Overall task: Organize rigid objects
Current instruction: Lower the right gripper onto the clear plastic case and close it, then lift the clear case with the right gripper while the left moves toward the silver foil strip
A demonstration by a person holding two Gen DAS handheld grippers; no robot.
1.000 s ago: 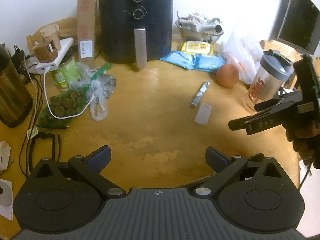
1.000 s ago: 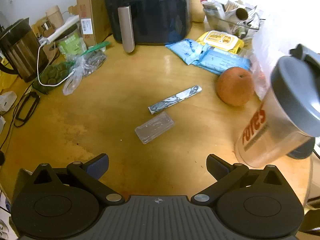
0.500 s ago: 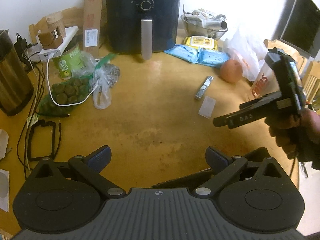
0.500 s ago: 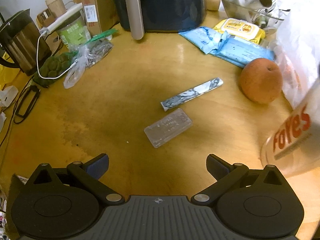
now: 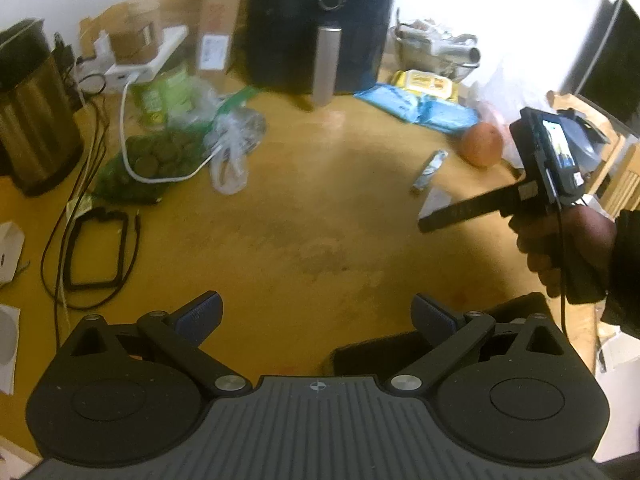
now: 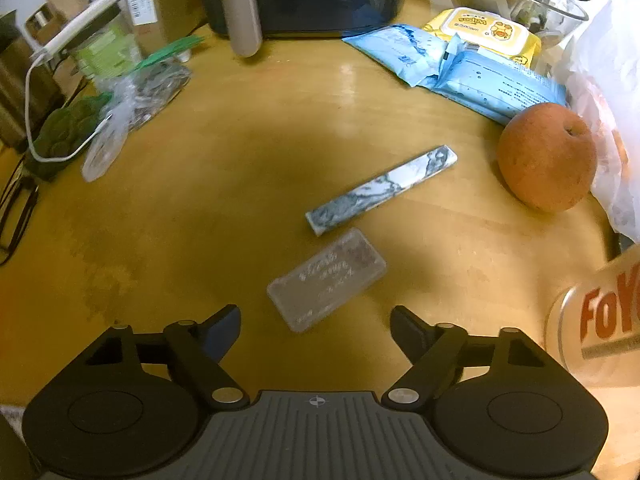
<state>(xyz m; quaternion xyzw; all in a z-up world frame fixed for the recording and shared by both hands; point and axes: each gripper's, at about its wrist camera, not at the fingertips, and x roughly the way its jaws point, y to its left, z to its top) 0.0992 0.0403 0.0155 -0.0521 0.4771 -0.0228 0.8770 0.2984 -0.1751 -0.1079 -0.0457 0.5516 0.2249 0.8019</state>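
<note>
Clear plastic case (image 6: 326,279) lies flat on the yellow wooden table (image 6: 240,184), just ahead of the right gripper (image 6: 316,326) and between its two fingers' line of sight. Right fingers spread wide apart, nothing between them, not touching the case. Marbled blue-white bar (image 6: 382,190) lies just beyond the case, angled toward upper right; the two look close but apart. Orange fruit (image 6: 546,156) sits right of the bar, near blue packets (image 6: 452,68) and a yellow wipes pack (image 6: 486,32). Clear bottle (image 6: 600,328) with red lettering at right edge.

Left gripper (image 5: 316,318) hovers over bare table, well apart from the case (image 5: 434,202); fingers wide apart, empty. In the left view the right gripper (image 5: 430,224) is seen side-on, held in a hand (image 5: 564,248), its tip over the case. Black air fryer (image 5: 320,20) at the back; kettle (image 5: 30,108) far left.
</note>
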